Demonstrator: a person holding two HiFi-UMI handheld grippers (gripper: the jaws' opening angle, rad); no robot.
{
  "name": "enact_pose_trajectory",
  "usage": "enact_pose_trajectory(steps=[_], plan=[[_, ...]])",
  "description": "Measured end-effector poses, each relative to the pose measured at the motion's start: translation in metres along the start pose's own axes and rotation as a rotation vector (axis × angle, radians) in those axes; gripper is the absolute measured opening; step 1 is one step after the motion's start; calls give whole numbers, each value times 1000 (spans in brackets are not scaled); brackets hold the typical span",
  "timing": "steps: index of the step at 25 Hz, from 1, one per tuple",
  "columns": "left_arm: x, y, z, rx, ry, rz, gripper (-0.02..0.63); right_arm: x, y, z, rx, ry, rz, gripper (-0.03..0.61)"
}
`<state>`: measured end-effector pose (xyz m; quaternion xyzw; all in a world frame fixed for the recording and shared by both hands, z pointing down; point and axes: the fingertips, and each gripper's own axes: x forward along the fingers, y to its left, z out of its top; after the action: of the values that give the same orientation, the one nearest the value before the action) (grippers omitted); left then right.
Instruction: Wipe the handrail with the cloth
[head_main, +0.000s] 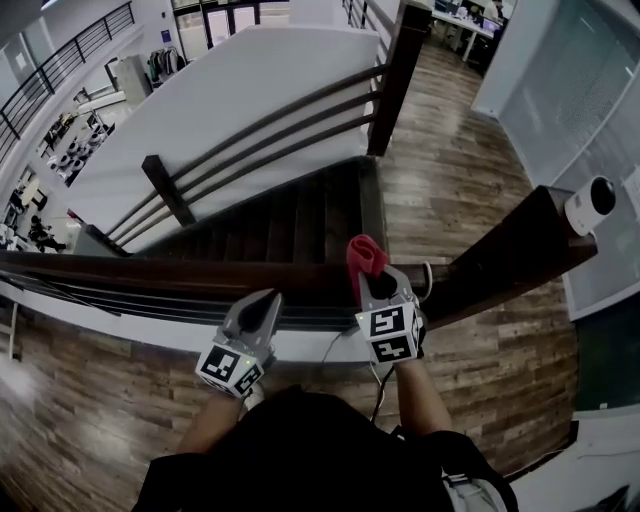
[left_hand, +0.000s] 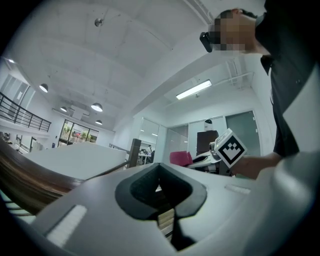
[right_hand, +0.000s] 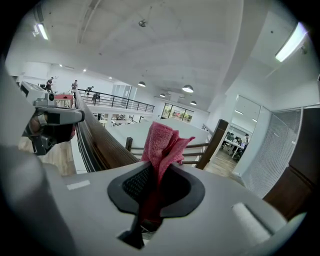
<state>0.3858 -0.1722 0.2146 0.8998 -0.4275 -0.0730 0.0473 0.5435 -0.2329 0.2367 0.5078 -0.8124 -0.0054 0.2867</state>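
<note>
Dark clothing (head_main: 300, 450) and two bare forearms fill the bottom of the head view, both arms stretched forward side by side. Each forearm ends at a marker cube, with the jaws pointed away from the body toward the handrail (head_main: 150, 270).

The left gripper (head_main: 268, 300) is held with its jaws brought together and nothing between them (left_hand: 160, 176). Its tips lie at the near edge of the rail, which is seen off to the left of these jaws (left_hand: 25, 175).

The right gripper (head_main: 377, 283) is clamped on the cloth (head_main: 366, 255). A red bunch of cloth is pinched between the jaws and stands out beyond their tips (right_hand: 162, 142). The rail runs away just left of these jaws (right_hand: 102, 145). Whether the cloth touches the wood cannot be told.
</note>
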Motion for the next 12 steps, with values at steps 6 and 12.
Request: enact_pose_trajectory(steps=[6,12], plan=[[-22,19,3,3,-4,46,0,12,22,11,-17,-7,30,40],[-42,38,6,5,-6,98,0,25,48,25,-44,-6,81,40]])
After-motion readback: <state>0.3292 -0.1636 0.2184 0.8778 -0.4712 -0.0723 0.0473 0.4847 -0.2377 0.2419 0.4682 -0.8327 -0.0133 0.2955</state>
